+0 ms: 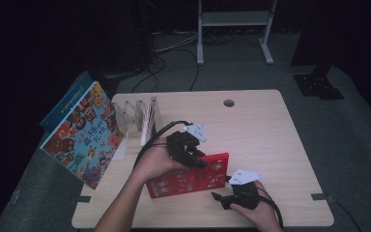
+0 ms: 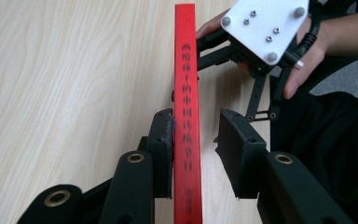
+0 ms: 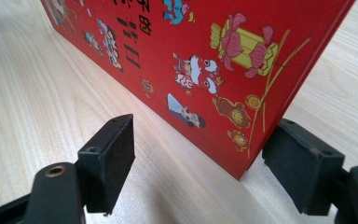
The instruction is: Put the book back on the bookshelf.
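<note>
A red picture book [image 1: 188,179] stands on its long edge on the wooden table [image 1: 261,130], tilted a little. My left gripper [image 1: 198,162] straddles its top edge. In the left gripper view the red spine [image 2: 186,93] runs between the jaws; the left pad [image 2: 165,144] touches it and the right pad [image 2: 237,149] stands apart, so this gripper [image 2: 196,135] is open. My right gripper [image 1: 217,197] is low at the book's right end. Its open jaws reach past either side of the cover's lower corner [image 3: 242,163], this gripper [image 3: 203,149] holding nothing.
A large colourful picture book [image 1: 84,133] leans off the table's left edge, with a blue book [image 1: 63,104] behind it. A clear book rack [image 1: 135,113] holding a thin white book sits at the back left. A cable hole [image 1: 229,103] is near the far edge.
</note>
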{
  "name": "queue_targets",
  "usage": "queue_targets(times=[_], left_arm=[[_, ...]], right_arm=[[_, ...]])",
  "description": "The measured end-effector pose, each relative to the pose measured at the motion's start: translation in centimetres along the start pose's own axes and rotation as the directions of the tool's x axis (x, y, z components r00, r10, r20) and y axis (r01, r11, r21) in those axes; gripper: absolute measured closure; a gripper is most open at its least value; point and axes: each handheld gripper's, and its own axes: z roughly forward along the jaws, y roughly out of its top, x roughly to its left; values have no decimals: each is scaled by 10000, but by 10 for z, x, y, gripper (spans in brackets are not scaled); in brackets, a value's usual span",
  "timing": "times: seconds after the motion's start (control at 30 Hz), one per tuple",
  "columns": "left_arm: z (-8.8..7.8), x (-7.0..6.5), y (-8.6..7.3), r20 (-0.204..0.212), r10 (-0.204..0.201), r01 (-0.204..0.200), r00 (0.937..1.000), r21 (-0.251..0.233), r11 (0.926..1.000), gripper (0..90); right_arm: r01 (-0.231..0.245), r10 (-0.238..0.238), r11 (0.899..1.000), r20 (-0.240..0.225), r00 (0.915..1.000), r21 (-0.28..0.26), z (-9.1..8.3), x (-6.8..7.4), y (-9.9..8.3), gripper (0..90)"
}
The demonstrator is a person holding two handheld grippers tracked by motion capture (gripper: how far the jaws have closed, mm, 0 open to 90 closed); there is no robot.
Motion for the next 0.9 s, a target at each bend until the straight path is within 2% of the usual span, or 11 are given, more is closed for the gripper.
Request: queue_targets(times=[0.1, 0.27, 0.4, 0.53, 0.63, 0.77, 0.9], left_arm=[[6, -1, 6, 83, 93, -94, 9999, 121, 9999, 660], [20, -1, 15, 160, 210, -220, 9997, 706, 9973, 644], [29, 0, 20, 27, 262, -264, 9997, 1007, 9946, 636], [32, 0, 23, -91, 268, -256, 9996, 1111, 9935, 638], [33, -1, 26, -122, 282, -265, 9995, 1257, 9917, 662], [34, 0, 27, -152, 227, -207, 9996, 1251, 9919, 752], [34, -1, 28, -112, 250, -234, 9996, 1272, 9916, 779]], right_arm=[[46, -46, 10000, 3, 10000, 11, 0, 1, 0, 243], [181, -181, 9998, 19, 9998, -4, 1, 3, 0, 244], [233, -233, 9997, 48, 9997, 16, 1, 3, 0, 246], [288, -288, 9996, 75, 9996, 22, 2, 3, 0, 248], [251, -251, 9997, 55, 9997, 72, 2, 3, 0, 251], [296, -296, 9995, 48, 9995, 94, 3, 2, -1, 257], [299, -304, 9993, 190, 9994, 227, 1, -1, -2, 244]])
